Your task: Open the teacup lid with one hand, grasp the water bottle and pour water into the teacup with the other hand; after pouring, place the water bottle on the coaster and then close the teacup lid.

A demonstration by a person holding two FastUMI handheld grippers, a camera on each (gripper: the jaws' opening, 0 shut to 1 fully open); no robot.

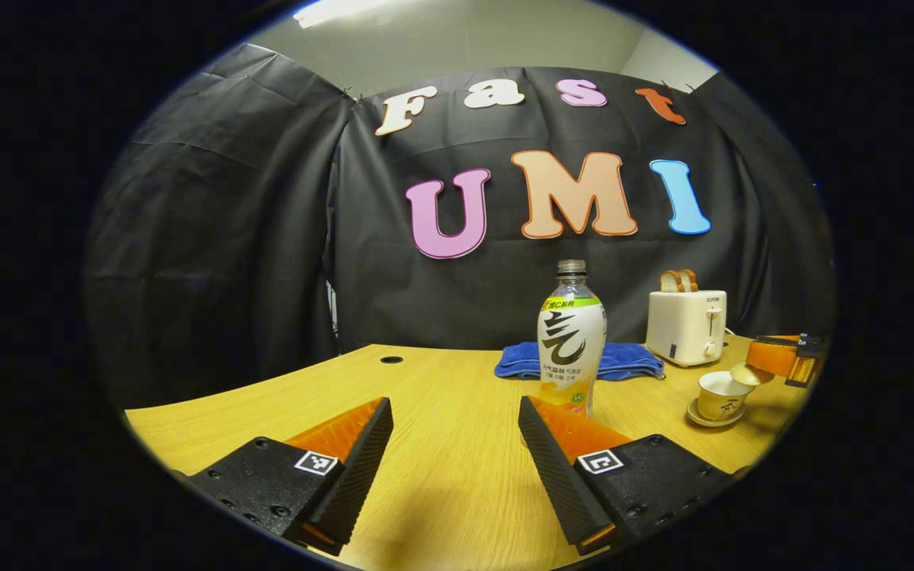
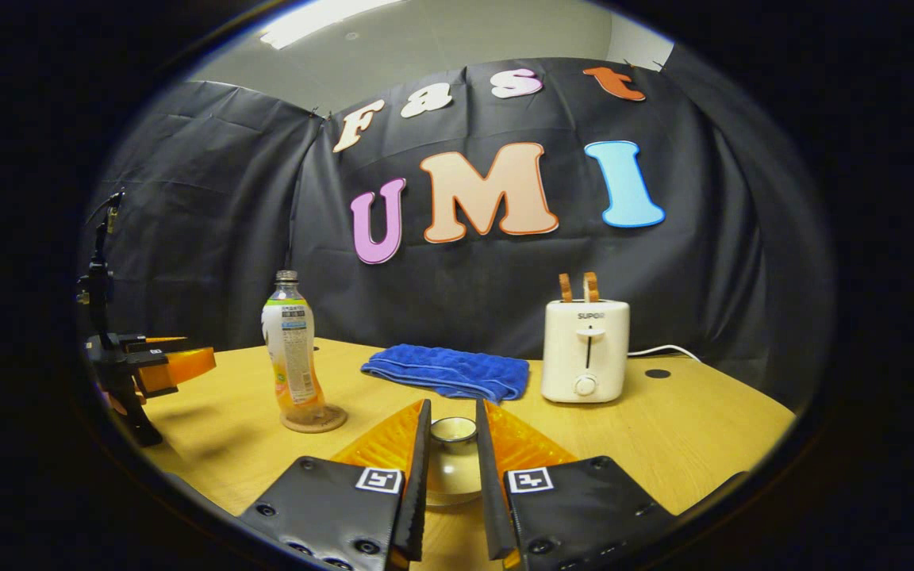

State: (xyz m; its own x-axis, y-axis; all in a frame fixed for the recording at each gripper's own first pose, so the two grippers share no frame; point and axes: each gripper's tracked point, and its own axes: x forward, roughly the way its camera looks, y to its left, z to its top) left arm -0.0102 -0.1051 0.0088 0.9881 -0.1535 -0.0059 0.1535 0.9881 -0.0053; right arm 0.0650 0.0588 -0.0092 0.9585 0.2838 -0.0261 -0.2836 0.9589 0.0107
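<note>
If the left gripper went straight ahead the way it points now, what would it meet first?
Probably the water bottle: it stands just ahead of the open left gripper, slightly toward its right finger, so that finger may touch first. Depth is hard to judge in the left gripper view.

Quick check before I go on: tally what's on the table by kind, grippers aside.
Water bottle: 1
Coaster: 1
Teacup: 1
Saucer: 1
Teacup lid: 1
Blue towel: 1
Toaster: 1
Toast slices: 2
Total: 9
</note>
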